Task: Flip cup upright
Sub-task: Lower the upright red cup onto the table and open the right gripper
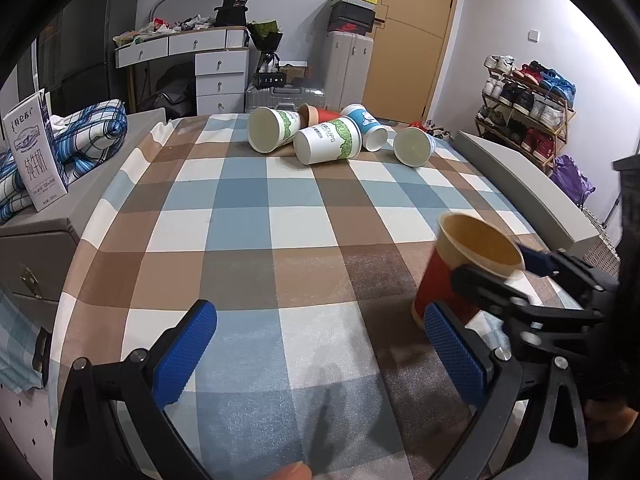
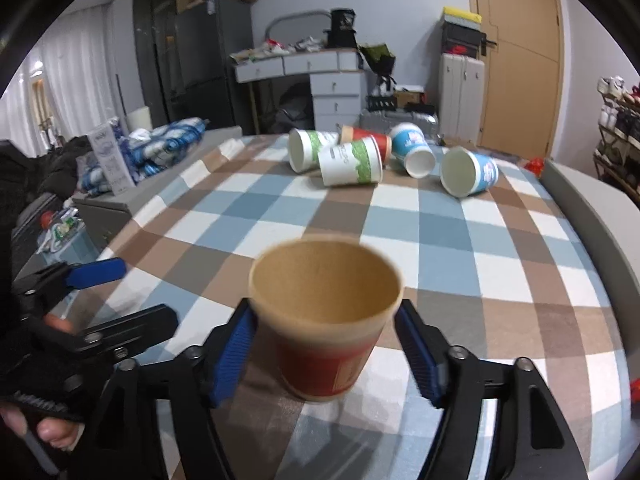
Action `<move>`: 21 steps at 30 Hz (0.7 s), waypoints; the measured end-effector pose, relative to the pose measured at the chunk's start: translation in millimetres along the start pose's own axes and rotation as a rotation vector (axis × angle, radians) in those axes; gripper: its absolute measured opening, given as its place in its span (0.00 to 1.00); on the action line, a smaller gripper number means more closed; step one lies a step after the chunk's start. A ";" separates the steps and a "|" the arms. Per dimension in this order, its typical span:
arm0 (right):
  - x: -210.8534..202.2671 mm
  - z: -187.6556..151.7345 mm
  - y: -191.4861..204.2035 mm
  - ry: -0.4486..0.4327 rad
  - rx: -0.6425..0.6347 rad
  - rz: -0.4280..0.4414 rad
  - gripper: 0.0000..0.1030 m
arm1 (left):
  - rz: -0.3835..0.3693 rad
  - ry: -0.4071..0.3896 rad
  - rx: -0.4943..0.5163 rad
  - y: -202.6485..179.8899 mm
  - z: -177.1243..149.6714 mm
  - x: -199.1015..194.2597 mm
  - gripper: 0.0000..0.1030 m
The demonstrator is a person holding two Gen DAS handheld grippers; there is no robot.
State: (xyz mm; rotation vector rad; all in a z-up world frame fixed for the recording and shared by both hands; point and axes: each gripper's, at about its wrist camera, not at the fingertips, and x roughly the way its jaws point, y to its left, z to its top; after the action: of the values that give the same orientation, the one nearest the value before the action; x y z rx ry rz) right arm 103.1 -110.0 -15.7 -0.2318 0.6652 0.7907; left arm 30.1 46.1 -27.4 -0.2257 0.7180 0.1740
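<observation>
A red paper cup with a brown inside (image 2: 326,320) stands upright on the checked tablecloth (image 2: 460,240), mouth up. My right gripper (image 2: 326,344) has a blue pad on each side of the cup; small gaps show at the rim, so it looks open around it. The cup also shows in the left wrist view (image 1: 466,270), at the right, with the right gripper's fingers around it. My left gripper (image 1: 320,352) is open and empty, low over the cloth to the cup's left.
Several paper cups lie on their sides at the far end of the table: green-printed ones (image 1: 328,140), a red one (image 1: 320,114) and blue ones (image 1: 414,145). A grey bench (image 1: 520,176) runs along the right edge. A carton (image 1: 34,152) and bedding lie left.
</observation>
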 end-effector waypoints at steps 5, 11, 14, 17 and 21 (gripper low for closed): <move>-25.3 -4.2 -10.1 -0.064 0.020 0.017 0.82 | -0.010 -0.002 0.010 -2.6 -0.4 -2.1 0.98; -45.1 -6.6 -26.1 -0.105 0.047 0.003 0.91 | -0.026 -0.013 0.030 -8.5 0.3 -6.3 0.98; -51.9 -7.6 -31.3 -0.120 0.057 0.000 0.93 | -0.034 -0.016 0.041 -11.5 0.2 -7.3 0.98; -57.9 -12.3 -33.2 -0.135 0.052 0.019 0.98 | -0.044 -0.018 0.054 -15.2 -0.4 -8.4 0.98; -68.4 -18.8 -32.2 -0.174 0.042 0.050 1.00 | -0.059 -0.024 0.079 -21.9 -1.1 -12.0 0.98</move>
State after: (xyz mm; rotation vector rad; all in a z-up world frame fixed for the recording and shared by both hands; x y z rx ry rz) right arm 82.4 -180.1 11.3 -0.1075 0.5245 0.8339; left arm 25.7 23.8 -17.0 -0.1694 0.6923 0.0920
